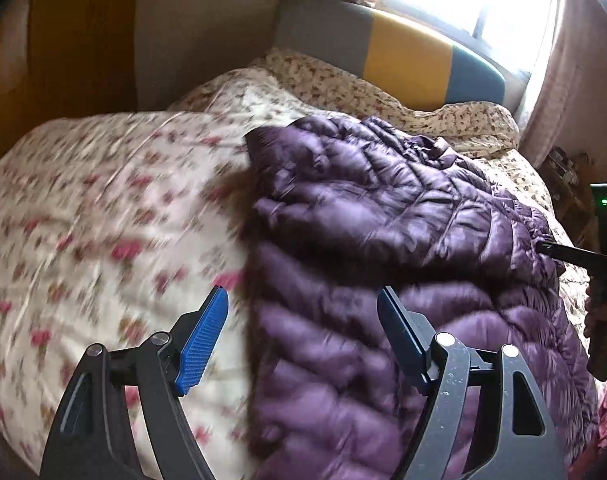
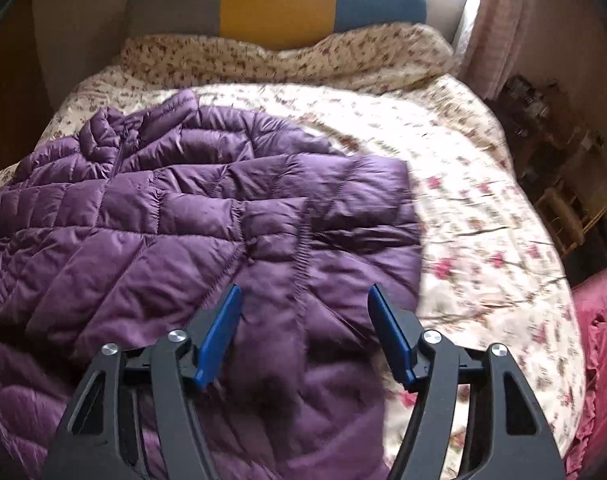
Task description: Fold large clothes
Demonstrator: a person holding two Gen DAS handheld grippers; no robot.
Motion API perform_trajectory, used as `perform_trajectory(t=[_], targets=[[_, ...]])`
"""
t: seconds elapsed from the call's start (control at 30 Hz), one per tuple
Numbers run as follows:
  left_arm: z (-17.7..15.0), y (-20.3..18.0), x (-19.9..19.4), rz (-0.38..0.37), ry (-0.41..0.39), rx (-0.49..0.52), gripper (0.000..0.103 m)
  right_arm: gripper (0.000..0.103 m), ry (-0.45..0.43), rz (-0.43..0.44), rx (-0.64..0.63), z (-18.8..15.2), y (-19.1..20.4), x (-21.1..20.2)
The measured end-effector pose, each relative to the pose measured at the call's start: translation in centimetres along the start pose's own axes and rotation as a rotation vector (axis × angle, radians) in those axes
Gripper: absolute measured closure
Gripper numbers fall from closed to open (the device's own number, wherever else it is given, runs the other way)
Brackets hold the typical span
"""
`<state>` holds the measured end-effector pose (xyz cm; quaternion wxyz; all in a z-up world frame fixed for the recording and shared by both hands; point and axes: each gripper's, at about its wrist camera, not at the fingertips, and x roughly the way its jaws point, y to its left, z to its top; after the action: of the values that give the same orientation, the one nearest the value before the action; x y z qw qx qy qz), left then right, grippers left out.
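One purple quilted jacket (image 2: 175, 220) lies spread on the floral bedcover (image 2: 483, 240), its collar and zip toward the headboard and a part folded across its body. There is only this one garment on the bed.

In the right wrist view the jacket fills the space ahead of and to the left of the right gripper (image 2: 303, 300). The two blue pads (image 2: 219, 336) of that gripper stand apart above the puffy fabric, with nothing pinched between them. The jacket's right edge runs just ahead of the right-hand finger, and bare bedcover lies beyond it.

In the left wrist view the left gripper (image 1: 303, 300) hangs over the jacket's other edge: its left pad (image 1: 203, 340) is above the bedcover, its right pad above the purple fabric. Its jaws are wide apart and grip nothing. At the far right of this view one dark finger of the right gripper (image 1: 559, 251) reaches in at the jacket's far edge; whether it touches cannot be told.

Beyond both grippers sits one headboard (image 2: 279, 0) in three colour bands, grey, yellow and blue. A floral pillow or rolled cover (image 2: 287, 56) lies below it, one bright window (image 1: 475, 0) behind it, and a pink curtain (image 2: 499, 20) to the right.
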<state>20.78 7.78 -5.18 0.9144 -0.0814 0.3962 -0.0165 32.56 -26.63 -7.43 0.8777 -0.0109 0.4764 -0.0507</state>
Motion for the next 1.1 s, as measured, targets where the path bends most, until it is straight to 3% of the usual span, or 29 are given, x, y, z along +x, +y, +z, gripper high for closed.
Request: perform_trajectory(t=[0.03, 0.13, 0.27, 0.33, 0.4, 0.43, 0.5, 0.63, 0.8, 0.83, 0.87, 0.93, 1.1], targets=[[0.5, -0.4, 0.6, -0.001, -0.001, 0.010, 0.027, 0.081, 0.011, 0.020, -0.005, 0.3, 0.2, 0.5], [2.5, -1.7, 2.8, -0.011, 0.005, 0.045, 0.027, 0.097, -0.029, -0.008, -0.049, 1.4, 0.9, 0.6], [4.9, -2.4, 5.8, 0.021, 0.009, 0.060, 0.027, 0.099, -0.085, -0.046, -0.076, 3.0, 1.3, 0.9], [5.7, -2.4, 7.5, 0.044, 0.031, 0.059, 0.027, 0.098, -0.053, -0.050, -0.073, 3.3, 1.3, 2.1], [6.0, -1.8, 9.6, 0.066, 0.071, 0.029, 0.027, 0.095, -0.033, -0.065, -0.076, 2.8, 1.5, 3.6], [6.0, -1.5, 10.3, 0.067, 0.086, 0.015, 0.027, 0.087, -0.026, -0.065, -0.073, 2.5, 1.6, 4.3], [5.6, -1.0, 12.0, 0.067, 0.121, 0.007, 0.025, 0.087, -0.041, -0.070, -0.073, 1.8, 1.8, 5.2], [5.2, -1.1, 12.5, 0.066, 0.104, 0.012, 0.024, 0.086, -0.093, -0.122, -0.099, 0.9, 2.7, 5.9], [5.1, -1.0, 12.0, 0.059, 0.105, 0.004, 0.024, 0.086, -0.076, -0.131, -0.116, 1.4, 2.8, 5.6], [5.2, -1.0, 11.9, 0.056, 0.105, 0.000, 0.024, 0.076, -0.067, -0.124, -0.111, 1.6, 2.5, 5.1], [5.2, -0.8, 11.6, 0.053, 0.105, -0.009, 0.024, 0.053, -0.065, -0.117, -0.093, 1.7, 2.0, 4.5], [5.3, -0.4, 10.3, 0.036, 0.095, -0.030, 0.024, 0.034, -0.076, -0.091, -0.055, 2.0, 0.8, 3.2], [3.8, 0.0, 6.4, 0.024, 0.062, -0.016, 0.024, 0.030, -0.081, -0.078, -0.081, 0.7, -0.2, 0.6]])
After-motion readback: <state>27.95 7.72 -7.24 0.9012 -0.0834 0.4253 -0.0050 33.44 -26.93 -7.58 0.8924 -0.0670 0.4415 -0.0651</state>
